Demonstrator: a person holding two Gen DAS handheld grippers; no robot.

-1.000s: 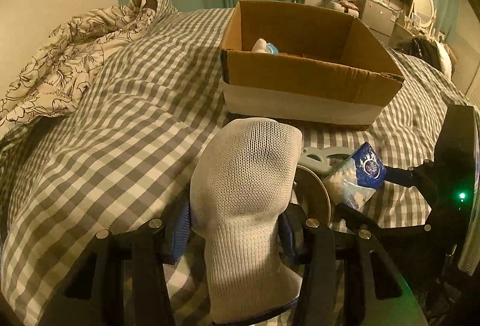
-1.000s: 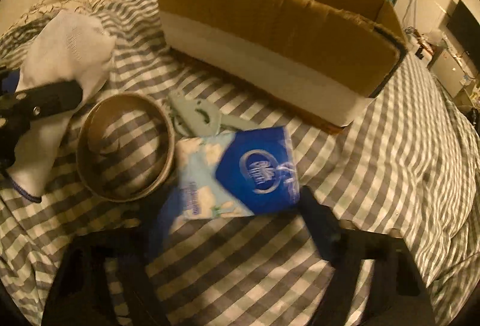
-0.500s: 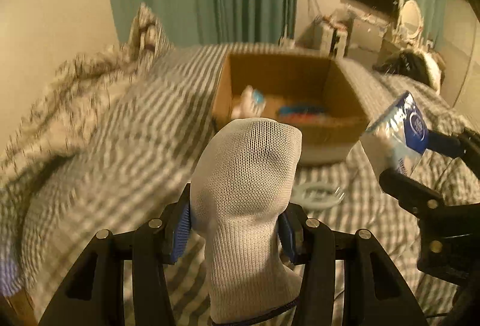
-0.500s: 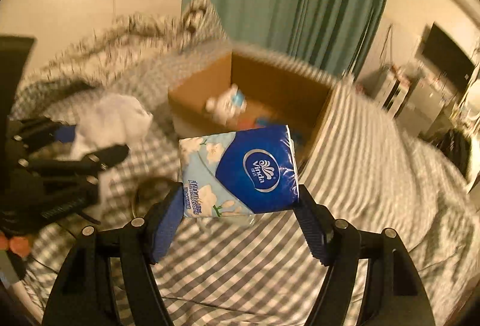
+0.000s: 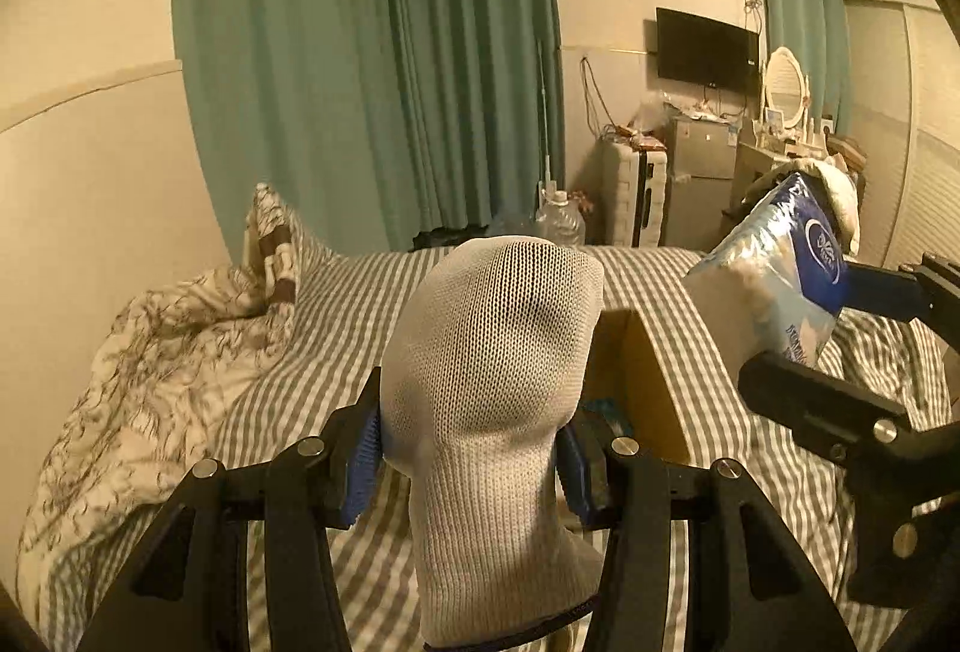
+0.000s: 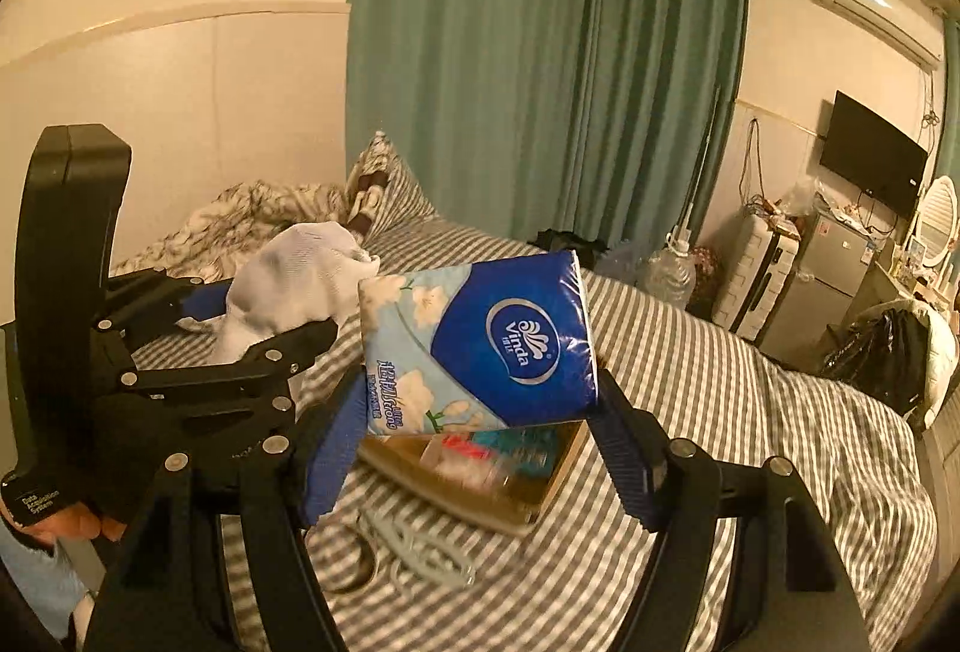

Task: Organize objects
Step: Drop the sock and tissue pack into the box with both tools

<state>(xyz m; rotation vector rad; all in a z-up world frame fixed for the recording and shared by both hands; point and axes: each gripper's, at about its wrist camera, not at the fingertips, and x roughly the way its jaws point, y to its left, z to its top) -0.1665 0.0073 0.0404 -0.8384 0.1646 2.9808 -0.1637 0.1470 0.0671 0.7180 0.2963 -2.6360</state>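
The left gripper was clenched on a white knit sock, and the right gripper gripped a blue tissue pack. Both were held high above the cardboard box on the checked bedspread, apparently ready for dropping in.

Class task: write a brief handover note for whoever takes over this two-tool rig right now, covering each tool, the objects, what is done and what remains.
Left tool: shut on the white knitted sock, held up.
Right tool: shut on the blue floral tissue pack, above the brown cardboard box.
Box already holds several items.
On the striped bed: a round metal ring and pale plastic piece.
Left: drop sock and tissues in the box, then fetch those two.
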